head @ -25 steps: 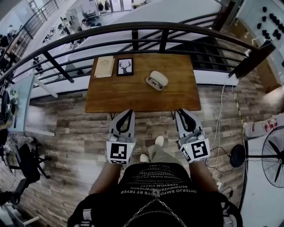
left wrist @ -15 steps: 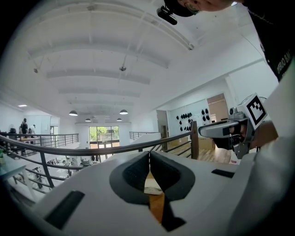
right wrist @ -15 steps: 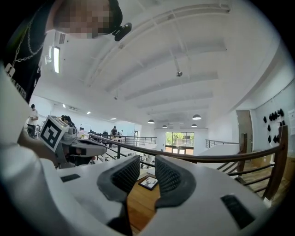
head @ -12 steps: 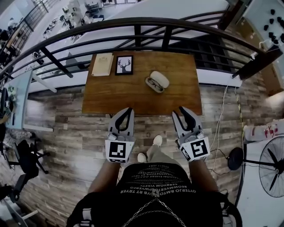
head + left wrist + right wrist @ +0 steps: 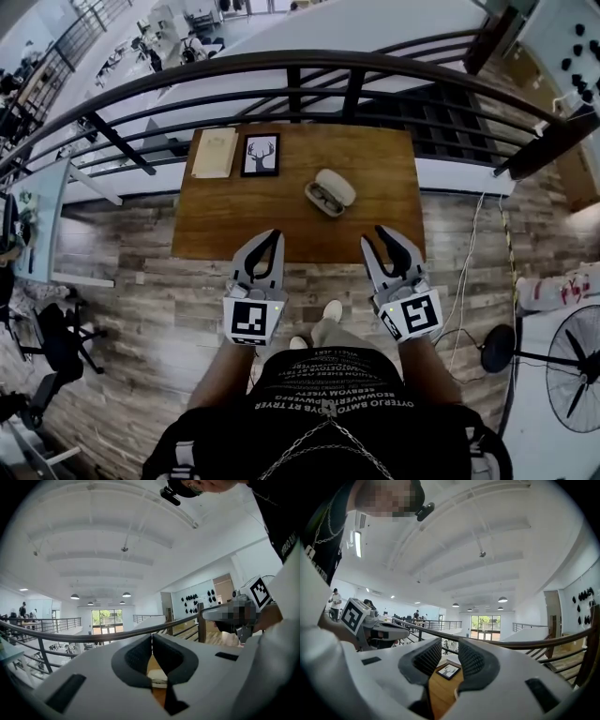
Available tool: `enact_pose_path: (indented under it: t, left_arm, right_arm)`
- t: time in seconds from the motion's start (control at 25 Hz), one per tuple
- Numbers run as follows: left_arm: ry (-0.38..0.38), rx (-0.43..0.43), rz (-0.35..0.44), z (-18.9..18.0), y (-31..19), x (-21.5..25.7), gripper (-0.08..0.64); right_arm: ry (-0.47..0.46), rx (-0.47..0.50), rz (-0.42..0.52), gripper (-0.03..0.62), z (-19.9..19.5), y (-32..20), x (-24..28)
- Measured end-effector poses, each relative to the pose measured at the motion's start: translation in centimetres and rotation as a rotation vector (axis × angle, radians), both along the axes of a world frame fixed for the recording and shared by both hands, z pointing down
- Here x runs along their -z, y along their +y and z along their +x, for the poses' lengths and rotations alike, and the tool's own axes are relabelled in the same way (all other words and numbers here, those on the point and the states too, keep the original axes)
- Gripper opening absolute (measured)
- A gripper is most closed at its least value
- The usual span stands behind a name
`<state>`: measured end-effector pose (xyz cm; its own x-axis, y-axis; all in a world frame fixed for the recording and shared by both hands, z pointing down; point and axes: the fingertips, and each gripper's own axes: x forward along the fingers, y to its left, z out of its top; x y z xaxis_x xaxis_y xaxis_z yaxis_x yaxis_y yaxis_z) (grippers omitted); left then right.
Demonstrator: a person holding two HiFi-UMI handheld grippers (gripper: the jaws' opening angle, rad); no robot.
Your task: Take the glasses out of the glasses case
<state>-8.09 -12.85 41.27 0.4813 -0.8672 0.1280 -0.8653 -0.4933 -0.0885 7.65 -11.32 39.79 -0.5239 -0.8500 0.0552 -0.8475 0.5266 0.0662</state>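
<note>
1. Two grippers hover over the near edge of the worktop [image 5: 225, 230], both well short of the glasses case [image 5: 336, 185], so the step in hand looks like the approach.
2. That case lies open right of the worktop's middle, its lid tipped back. The glasses [image 5: 323, 198] rest in the half nearer the person.
3. On the left gripper [image 5: 270, 234] the jaws are closed together with nothing in them. On the right gripper [image 5: 373, 236] the jaws have just been opening and now stand well apart, also empty. Through their gap only the picture frame [image 5: 448, 671] shows, farther across the worktop.
4. With its jaws already parted, the right gripper seems the natural one to pick. It should travel forward and dip its tips towards the frame of the glasses, ideally the bridge or an arm rather than a lens.
5. The left gripper would do best holding the case's shell down, which means opening first or simply pressing on the rim.
6. A light case may slide or rise with the glasses, so close gently and lift slowly, straight up.
</note>
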Motion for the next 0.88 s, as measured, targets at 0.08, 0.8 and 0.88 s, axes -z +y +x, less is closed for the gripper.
enact_pose_path:
  t: [0.08, 0.8, 0.88]
  left_arm:
    - [0.0, 0.004, -0.002, 0.4, -0.8, 0.0, 0.029]
    - [-0.003, 0.059, 0.009, 3.5, -6.5, 0.8, 0.028]
    - [-0.002, 0.067, 0.014, 4.1, -7.1, 1.0, 0.029]
  right_arm:
    - [-0.003, 0.005, 0.0, 0.098, 0.4, -0.9, 0.0]
    - [-0.021, 0.076, 0.025, 0.098, 3.3, -7.5, 0.9]
    - [-0.021, 0.086, 0.034, 0.098, 4.0, -8.1, 1.1]
